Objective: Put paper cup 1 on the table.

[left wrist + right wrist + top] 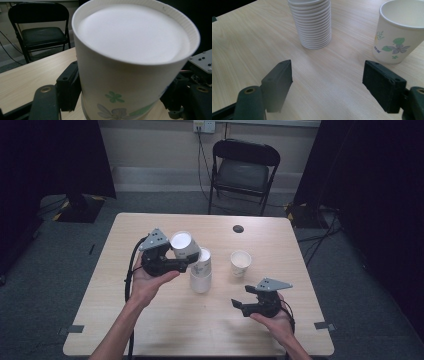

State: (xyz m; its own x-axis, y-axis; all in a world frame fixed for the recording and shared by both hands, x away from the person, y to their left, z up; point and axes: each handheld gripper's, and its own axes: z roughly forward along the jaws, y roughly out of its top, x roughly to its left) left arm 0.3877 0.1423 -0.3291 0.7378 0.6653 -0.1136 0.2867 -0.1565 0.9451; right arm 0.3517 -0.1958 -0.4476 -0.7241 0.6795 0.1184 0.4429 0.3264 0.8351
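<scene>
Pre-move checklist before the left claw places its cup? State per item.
1. Left claw gripping paper cup: ok, jaws on both sides of it.
2. Cup lifted off stack of cups: ok, held tilted beside it.
3. Single cup taken, not two: cannot tell.
4. Right claw empty, open: ok.
5. Standing cup upright, apart from the stack: ok.
6. Bare table near the stack for set-down: ok.

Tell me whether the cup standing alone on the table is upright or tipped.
Upright: the lone cup stands on its base on the table, rim up and open, apart from the stack.
</scene>
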